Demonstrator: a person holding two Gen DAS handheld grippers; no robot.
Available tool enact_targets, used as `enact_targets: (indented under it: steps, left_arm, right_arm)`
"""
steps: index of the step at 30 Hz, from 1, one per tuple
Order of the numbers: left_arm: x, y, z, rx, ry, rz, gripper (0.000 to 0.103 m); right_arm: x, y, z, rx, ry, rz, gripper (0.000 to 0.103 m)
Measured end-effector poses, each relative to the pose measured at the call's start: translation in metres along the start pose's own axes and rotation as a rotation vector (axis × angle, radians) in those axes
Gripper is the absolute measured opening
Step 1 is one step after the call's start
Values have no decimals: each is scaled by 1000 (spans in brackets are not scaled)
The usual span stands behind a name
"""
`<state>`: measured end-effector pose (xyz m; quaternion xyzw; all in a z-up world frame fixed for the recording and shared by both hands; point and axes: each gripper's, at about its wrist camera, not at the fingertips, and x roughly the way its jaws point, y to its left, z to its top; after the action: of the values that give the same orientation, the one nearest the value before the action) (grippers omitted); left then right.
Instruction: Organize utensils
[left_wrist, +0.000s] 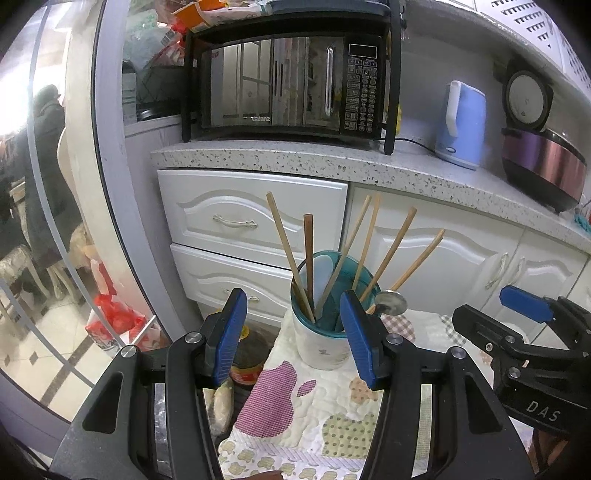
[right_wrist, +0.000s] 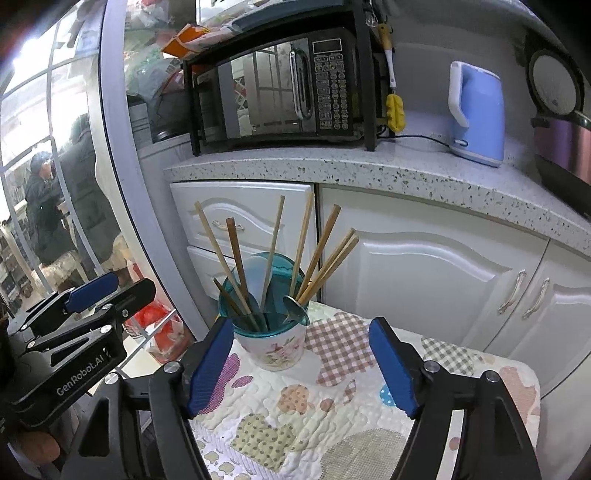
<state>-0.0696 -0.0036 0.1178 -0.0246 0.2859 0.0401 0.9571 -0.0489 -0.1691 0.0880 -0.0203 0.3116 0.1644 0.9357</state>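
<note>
**Left wrist view: both tools empty, holder already loaded**

Left tool (left_wrist: 293, 334) and right tool (right_wrist: 301, 363) stand spread, gripping nothing. Chopsticks (right_wrist: 236, 266) and a metal spoon (right_wrist: 295, 308) sit in the floral utensil holder (right_wrist: 275, 347) on the quilted worktop (right_wrist: 295, 413) — judge remaining strays before closing in, approaching from above so the leaning sticks aren't knocked.

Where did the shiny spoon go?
The metal spoon is in the utensil cup with the chopsticks, leaning on the cup's right rim. The cup stands on the patchwork cloth, in front of both open grippers.
</note>
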Motion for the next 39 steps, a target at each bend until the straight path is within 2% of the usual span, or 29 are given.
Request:
enact_targets:
  steps: [39]
  left_arm:
    - [-5, 0, -3, 1, -7, 17, 52]
  right_arm:
    - [3, 3, -2, -19, 18, -3, 74]
